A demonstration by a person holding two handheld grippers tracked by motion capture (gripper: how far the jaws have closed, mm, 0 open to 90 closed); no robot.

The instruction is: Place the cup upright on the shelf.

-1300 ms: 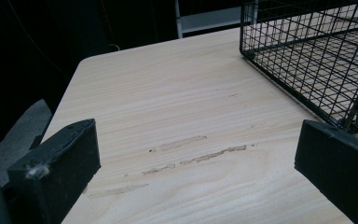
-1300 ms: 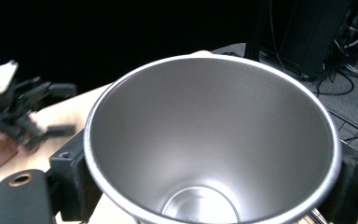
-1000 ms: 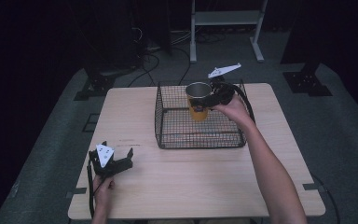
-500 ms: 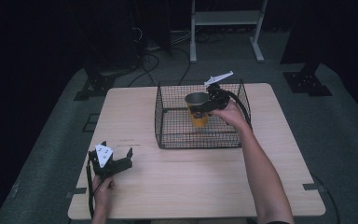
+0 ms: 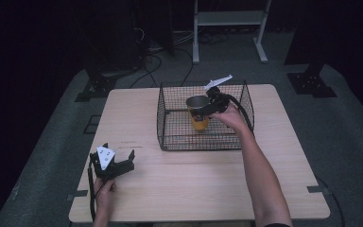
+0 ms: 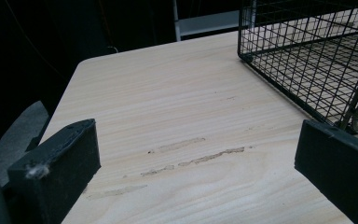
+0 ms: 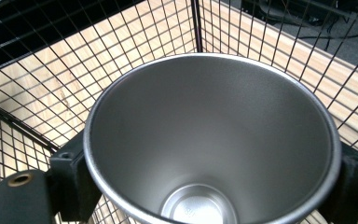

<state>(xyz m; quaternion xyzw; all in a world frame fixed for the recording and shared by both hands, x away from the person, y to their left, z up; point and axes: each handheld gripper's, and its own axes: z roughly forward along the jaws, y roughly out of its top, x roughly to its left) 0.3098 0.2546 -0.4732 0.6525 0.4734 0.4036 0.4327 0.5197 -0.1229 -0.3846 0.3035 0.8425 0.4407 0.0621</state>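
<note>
An orange tumbler (image 5: pixel 198 113) with a steel rim and steel inside (image 7: pixel 209 154) hangs upright inside the black wire basket (image 5: pixel 170 137) on the far half of the table. My right gripper (image 5: pixel 204 109) is shut on the tumbler, its black pads (image 7: pixel 72 177) pressing both sides just under the rim. Whether the tumbler's base touches the basket floor I cannot tell. My left gripper (image 5: pixel 118 163) rests on the table near the front left corner, jaws wide open with bare wood between its pads (image 6: pixel 60 168).
The wooden table (image 5: pixel 184 189) has room in front of the basket and to its left. The basket corner (image 6: pixel 247 56) lies ahead and right of my left gripper. A white rack (image 5: pixel 227 19) and cables stand on the floor behind.
My right gripper has lowered the tumbler from rim height deeper into the basket. The left gripper has stayed where it was.
</note>
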